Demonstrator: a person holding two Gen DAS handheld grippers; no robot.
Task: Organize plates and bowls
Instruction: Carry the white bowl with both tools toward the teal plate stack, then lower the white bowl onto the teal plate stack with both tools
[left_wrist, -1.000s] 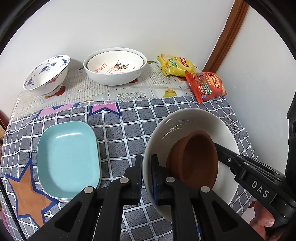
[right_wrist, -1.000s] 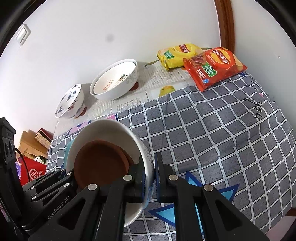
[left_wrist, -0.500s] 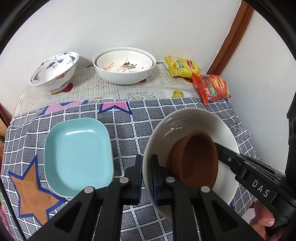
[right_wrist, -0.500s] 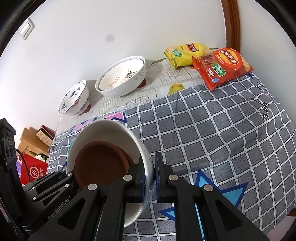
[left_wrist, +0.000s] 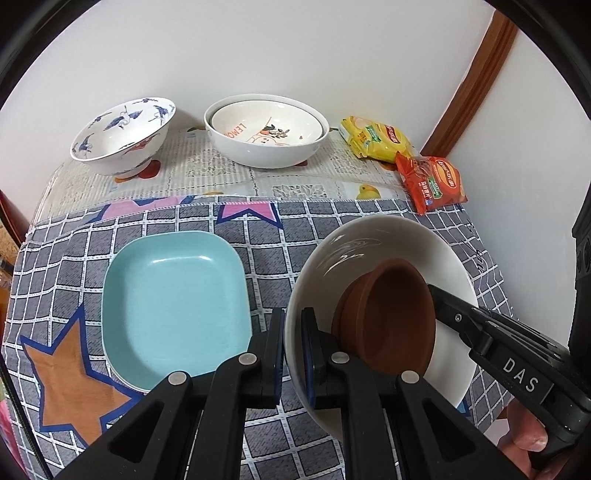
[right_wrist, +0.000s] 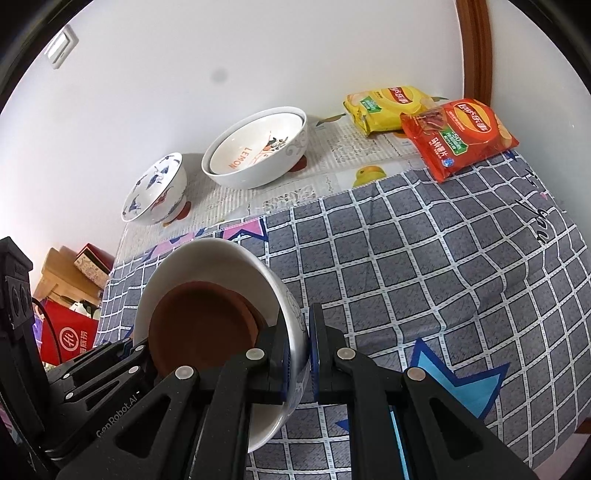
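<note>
Both grippers hold one large white bowl (left_wrist: 373, 251) above the checked cloth, with a brown dish (left_wrist: 391, 314) lying inside it. My left gripper (left_wrist: 293, 347) is shut on the bowl's near-left rim. My right gripper (right_wrist: 299, 350) is shut on its opposite rim; the bowl (right_wrist: 221, 258) and brown dish (right_wrist: 203, 328) show there too. A light blue rectangular plate (left_wrist: 173, 299) lies on another plate at the left. Two nested white bowls (left_wrist: 266, 133) and a blue-patterned bowl (left_wrist: 122, 133) stand at the back.
A yellow snack bag (left_wrist: 376, 138) and a red chip bag (left_wrist: 432, 181) lie at the back right by the wall. The table (right_wrist: 443, 277) has a grey checked cloth; boxes (right_wrist: 70, 269) stand on the floor beyond its left edge.
Both grippers have lifted and drawn back with the bowl, so more of the table and back wall shows. The grip on the bowl is unchanged.
</note>
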